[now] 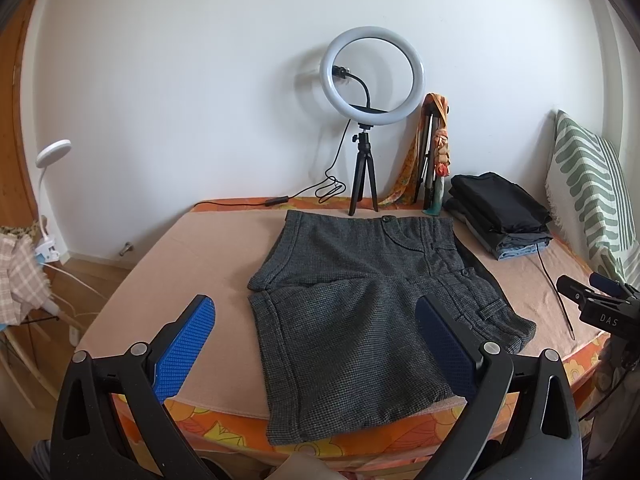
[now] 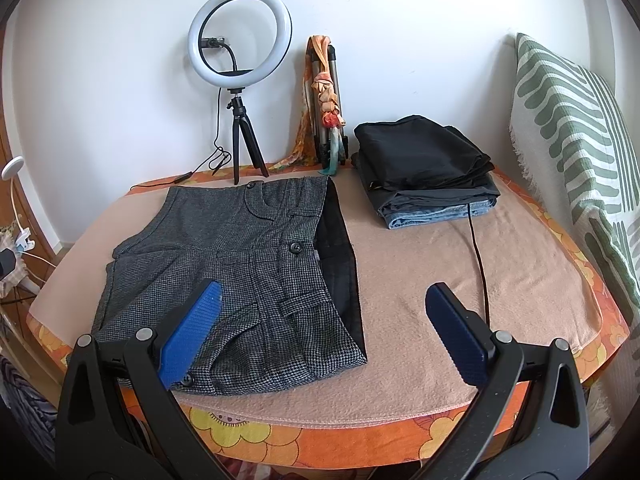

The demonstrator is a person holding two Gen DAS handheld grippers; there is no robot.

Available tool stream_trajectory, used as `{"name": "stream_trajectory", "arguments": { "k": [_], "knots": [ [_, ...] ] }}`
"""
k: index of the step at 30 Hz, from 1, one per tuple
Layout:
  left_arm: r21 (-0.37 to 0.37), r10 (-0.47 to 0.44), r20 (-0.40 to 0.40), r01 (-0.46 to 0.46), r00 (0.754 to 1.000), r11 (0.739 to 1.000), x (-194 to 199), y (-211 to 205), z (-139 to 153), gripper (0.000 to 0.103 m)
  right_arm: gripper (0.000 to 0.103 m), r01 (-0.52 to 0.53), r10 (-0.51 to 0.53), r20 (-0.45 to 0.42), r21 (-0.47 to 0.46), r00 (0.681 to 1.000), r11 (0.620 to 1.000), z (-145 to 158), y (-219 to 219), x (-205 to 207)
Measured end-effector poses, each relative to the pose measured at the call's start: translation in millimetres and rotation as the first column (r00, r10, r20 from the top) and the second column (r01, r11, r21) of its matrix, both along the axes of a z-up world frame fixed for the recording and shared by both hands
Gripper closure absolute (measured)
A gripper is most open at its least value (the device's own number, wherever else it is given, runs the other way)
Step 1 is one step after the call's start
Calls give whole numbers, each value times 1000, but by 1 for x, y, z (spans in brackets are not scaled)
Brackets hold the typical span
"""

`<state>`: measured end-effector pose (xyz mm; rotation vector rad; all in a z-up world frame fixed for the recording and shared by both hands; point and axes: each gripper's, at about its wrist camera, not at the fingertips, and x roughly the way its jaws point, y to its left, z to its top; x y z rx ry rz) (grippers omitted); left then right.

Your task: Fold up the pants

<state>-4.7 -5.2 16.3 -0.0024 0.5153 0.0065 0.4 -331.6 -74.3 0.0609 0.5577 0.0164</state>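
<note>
A ring light (image 1: 372, 74) on a small tripod stands at the back of a peach-covered table (image 2: 460, 320). In the middle lie the grey checked pants (image 1: 352, 312), spread flat with one leg laid over the other — apparently one fold made, the crosswise folds left. To the right sits a stack of folded clothes (image 2: 428, 172). The left gripper (image 1: 316, 344) and right gripper (image 2: 324, 332) hover near the front edge, jaws spread wide — both holding nothing.

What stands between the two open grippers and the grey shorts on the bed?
Nothing visible does. The grey shorts lie flat and bare just ahead of the left gripper and the right gripper. The folded stack and the black cable lie apart on the right.
</note>
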Motion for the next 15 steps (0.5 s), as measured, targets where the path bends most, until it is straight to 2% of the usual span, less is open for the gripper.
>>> {"name": "stream_trajectory", "arguments": {
  "k": [15],
  "knots": [
    [-5, -8, -12, 8, 1000, 1000, 2, -1, -3, 3, 0, -6, 6, -3, 6, 1000, 1000, -1, 3, 0]
  ]
}}
